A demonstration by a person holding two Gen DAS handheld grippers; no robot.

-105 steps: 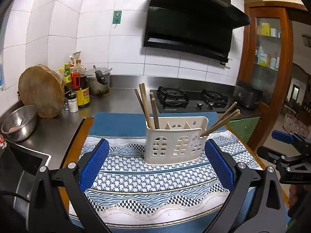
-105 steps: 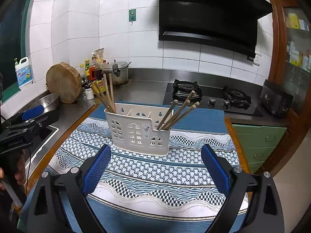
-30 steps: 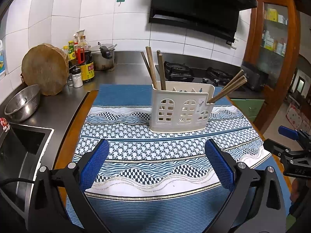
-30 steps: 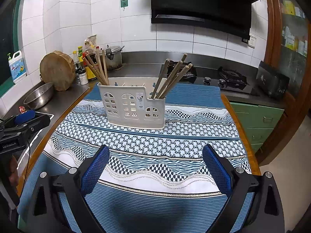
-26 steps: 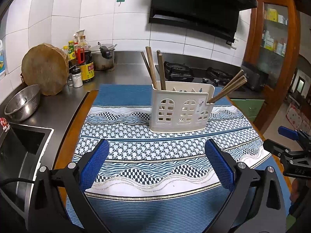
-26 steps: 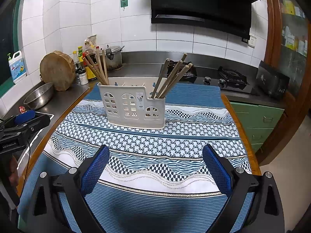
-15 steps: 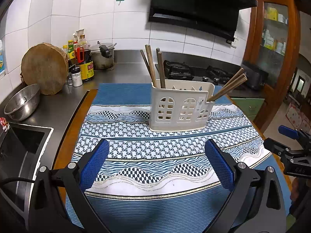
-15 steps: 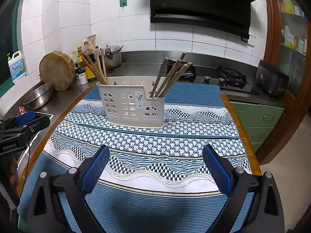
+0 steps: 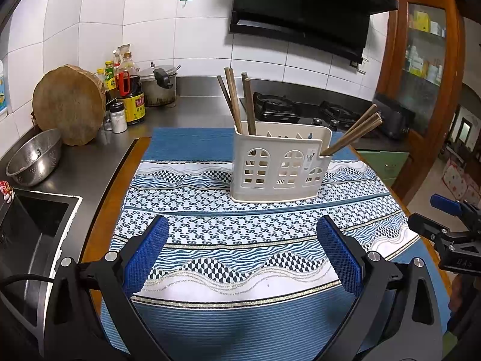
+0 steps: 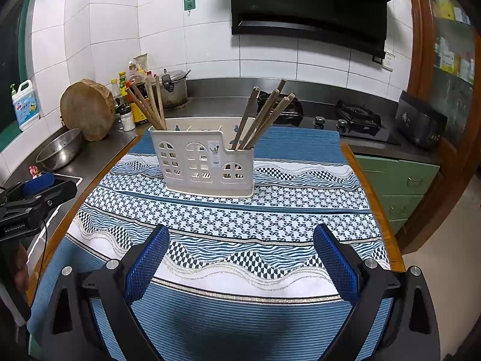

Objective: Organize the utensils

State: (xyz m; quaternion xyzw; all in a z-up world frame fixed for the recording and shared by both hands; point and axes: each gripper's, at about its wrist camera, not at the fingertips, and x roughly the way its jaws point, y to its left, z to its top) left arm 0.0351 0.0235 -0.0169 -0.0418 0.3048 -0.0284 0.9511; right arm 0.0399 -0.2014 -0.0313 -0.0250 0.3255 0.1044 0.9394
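Observation:
A white plastic utensil holder with arched cut-outs stands on a blue patterned tablecloth. It also shows in the right wrist view. Wooden chopsticks stand in its left compartment and more chopsticks lean out of its right compartment. My left gripper is open and empty, well short of the holder. My right gripper is open and empty, also back from the holder above the cloth's near end.
A steel bowl, a round wooden chopping block, sauce bottles and a pot stand on the counter at left. A sink lies at near left. A gas hob is behind the holder.
Both grippers have drawn back from the holder, which now looks smaller and farther away. Both stay open and empty. The holder and chopsticks have not moved.

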